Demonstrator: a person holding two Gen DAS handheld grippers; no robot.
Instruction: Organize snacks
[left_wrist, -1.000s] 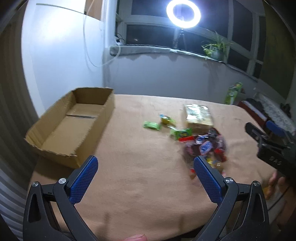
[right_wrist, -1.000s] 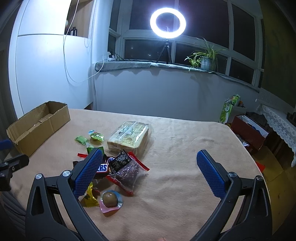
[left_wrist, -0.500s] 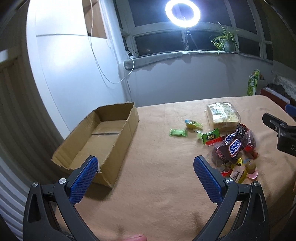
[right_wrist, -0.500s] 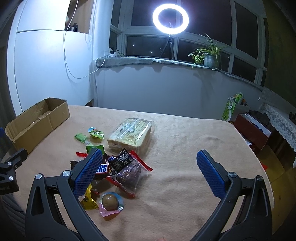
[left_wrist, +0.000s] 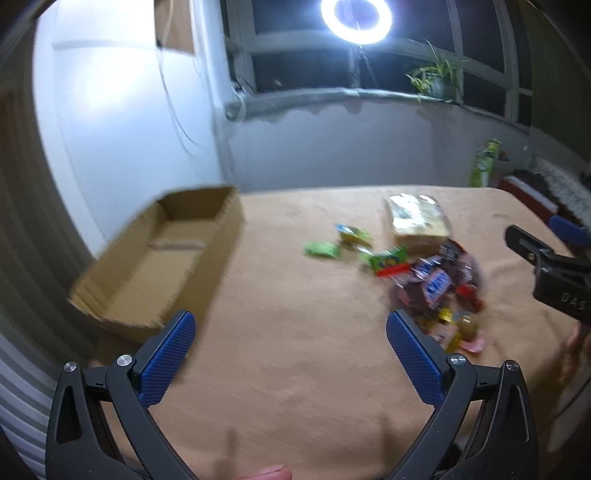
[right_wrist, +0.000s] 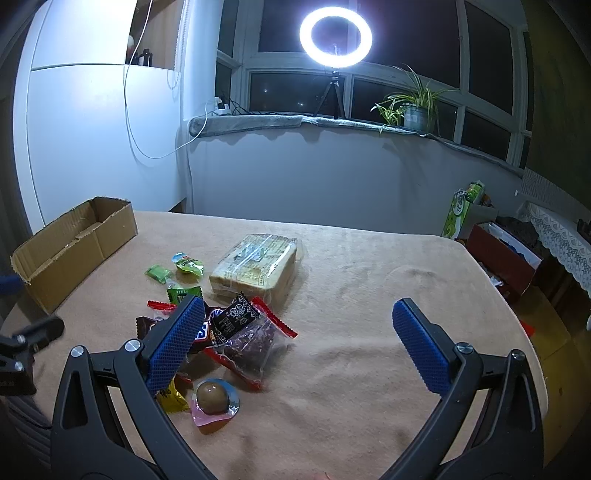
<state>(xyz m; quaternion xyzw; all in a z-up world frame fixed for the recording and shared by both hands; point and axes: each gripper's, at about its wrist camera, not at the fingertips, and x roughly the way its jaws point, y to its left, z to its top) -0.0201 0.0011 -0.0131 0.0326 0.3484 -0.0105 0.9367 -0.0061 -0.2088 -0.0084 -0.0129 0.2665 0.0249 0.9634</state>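
Under right tool (right_wrist: 297, 328) left finger: snack pile (right_wrist: 225, 332), untouched

Matt corrugated cardboard box (right_wrist: 74, 247) – soft cloth table cover (right_wrist: 369, 295) – glossy plastic wrappers (right_wrist: 251, 332).

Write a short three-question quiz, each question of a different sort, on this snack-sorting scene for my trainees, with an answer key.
1. True or false: the cardboard box already holds snacks.
2. Multiple choice: the wrapped bread loaf lies (A) inside the box, (B) on the table cloth behind the snack pile, (C) in a gripper.
3. Fill in: the left gripper and right gripper are both ____.

Key: 1 false, its visible floor is bare; 2 B; 3 open, holding nothing.
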